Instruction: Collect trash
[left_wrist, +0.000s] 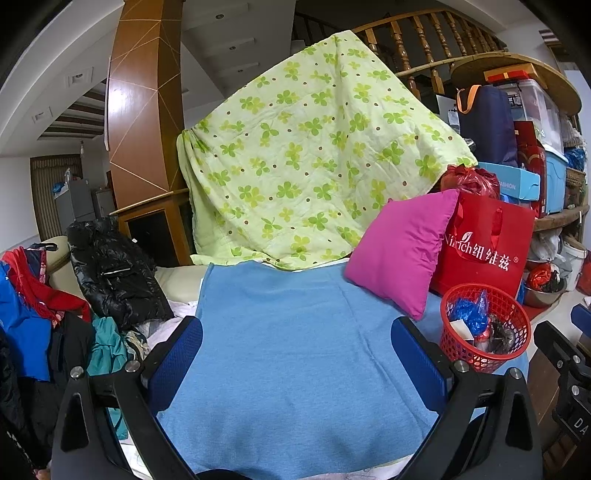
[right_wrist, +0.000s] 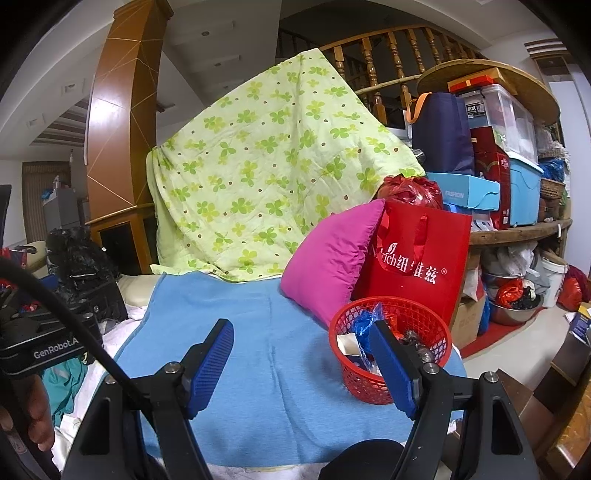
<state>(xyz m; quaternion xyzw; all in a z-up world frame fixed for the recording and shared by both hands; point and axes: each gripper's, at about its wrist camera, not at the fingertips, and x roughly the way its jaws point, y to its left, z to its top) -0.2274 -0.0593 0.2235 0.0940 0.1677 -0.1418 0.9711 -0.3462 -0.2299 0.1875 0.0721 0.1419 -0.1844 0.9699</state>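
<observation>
A red mesh basket (left_wrist: 484, 326) (right_wrist: 388, 349) stands at the right edge of a blue blanket (left_wrist: 295, 350) (right_wrist: 251, 369). Inside it lie crumpled blue plastic, a white scrap and dark bits of trash. My left gripper (left_wrist: 297, 354) hovers open over the bare blanket, with the basket off to its right. Over the same blanket my right gripper (right_wrist: 301, 363) is open with nothing between its fingers. Its right finger (right_wrist: 393, 369) covers part of the basket in that view.
A pink cushion (left_wrist: 400, 251) (right_wrist: 328, 254) leans on a red gift bag (left_wrist: 487, 243) (right_wrist: 417, 254) behind the basket. A green clover quilt (left_wrist: 314, 158) (right_wrist: 266, 173) hangs at the back. Clothes (left_wrist: 55, 314) pile up on the left. Stacked boxes (right_wrist: 517, 158) fill shelves on the right.
</observation>
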